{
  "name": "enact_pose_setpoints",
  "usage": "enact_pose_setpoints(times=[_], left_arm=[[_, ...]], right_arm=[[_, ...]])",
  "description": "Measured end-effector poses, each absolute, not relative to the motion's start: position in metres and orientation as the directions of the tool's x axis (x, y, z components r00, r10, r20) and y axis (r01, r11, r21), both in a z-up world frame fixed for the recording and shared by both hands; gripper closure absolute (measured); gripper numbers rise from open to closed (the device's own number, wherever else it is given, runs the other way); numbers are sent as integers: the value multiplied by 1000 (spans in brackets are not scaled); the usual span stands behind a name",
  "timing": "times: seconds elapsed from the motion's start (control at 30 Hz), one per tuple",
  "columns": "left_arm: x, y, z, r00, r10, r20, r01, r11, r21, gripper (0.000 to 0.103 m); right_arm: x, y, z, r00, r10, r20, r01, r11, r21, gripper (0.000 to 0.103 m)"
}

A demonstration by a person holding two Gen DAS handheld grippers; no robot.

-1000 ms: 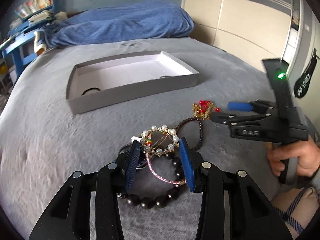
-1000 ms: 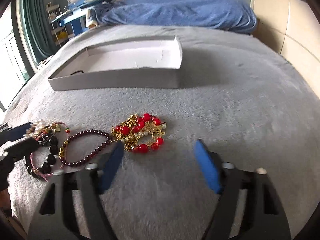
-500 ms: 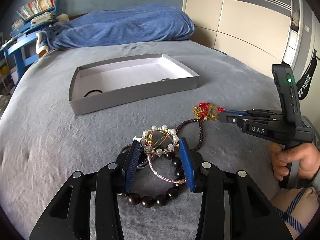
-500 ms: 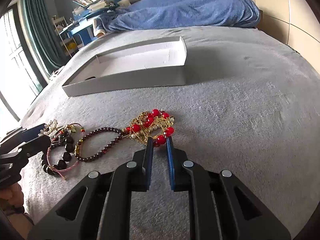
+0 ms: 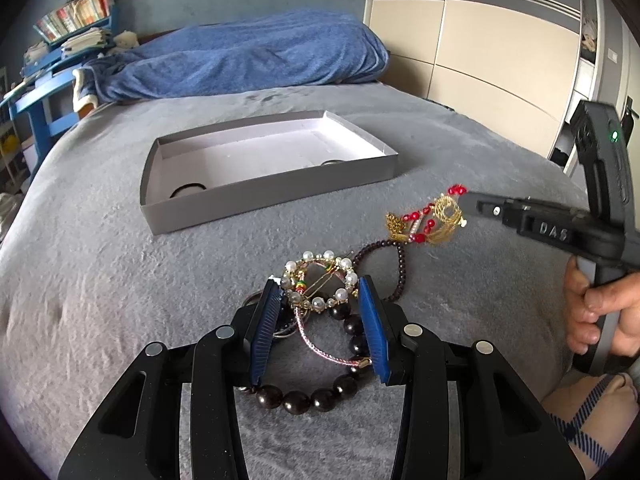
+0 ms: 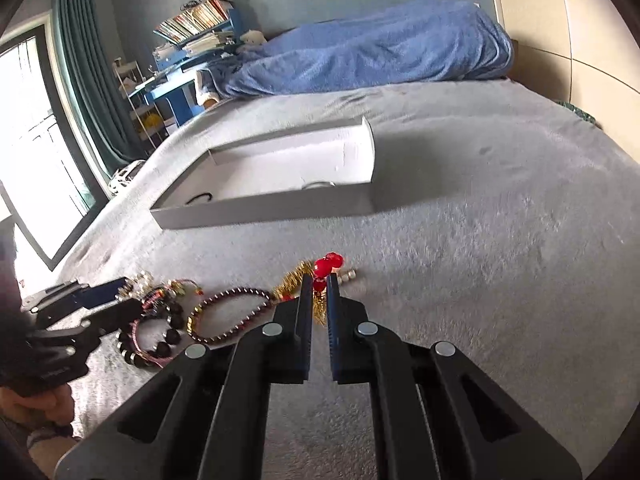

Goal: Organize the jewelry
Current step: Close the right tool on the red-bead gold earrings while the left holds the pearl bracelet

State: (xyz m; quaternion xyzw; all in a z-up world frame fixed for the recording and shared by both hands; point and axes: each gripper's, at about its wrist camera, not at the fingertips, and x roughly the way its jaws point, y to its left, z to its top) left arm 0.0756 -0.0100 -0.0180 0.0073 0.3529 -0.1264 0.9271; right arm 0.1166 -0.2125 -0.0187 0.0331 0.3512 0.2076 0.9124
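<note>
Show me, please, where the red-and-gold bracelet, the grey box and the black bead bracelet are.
red-and-gold bracelet (image 5: 434,220), left wrist view, on its gold filigree.
grey box (image 5: 256,190), left wrist view, on its near outer wall.
black bead bracelet (image 5: 298,399), left wrist view, on a bead at its near edge.

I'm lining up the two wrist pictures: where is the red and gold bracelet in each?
Left wrist: the red and gold bracelet hangs right of centre, from the right gripper.
Right wrist: it is low at centre, pinched at the fingertips.
Shared landmark: the grey box beyond it.
</note>
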Motion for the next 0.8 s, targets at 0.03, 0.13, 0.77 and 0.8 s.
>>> enact_pose_setpoints(times=[0.03,0.13,0.77,0.8], left_arm=[[76,-10,-18,719,-228,-657,240,968,-73,61],[75,-10,-17,720,-224,-657,238,969,-69,61],[76,-9,-19,711,-230,-664,238,968,-81,61],[76,-9,-19,711,-231,-664,239,968,-81,61]], right_arm=[[117,-212,-17,667,402,-627,-360,911,202,96],[118,-215,-21,662,383,-644,-352,918,185,96],[131,-239,-59,591,348,-727,-240,937,253,59],[135,-237,-59,589,345,-731,-238,938,252,59]])
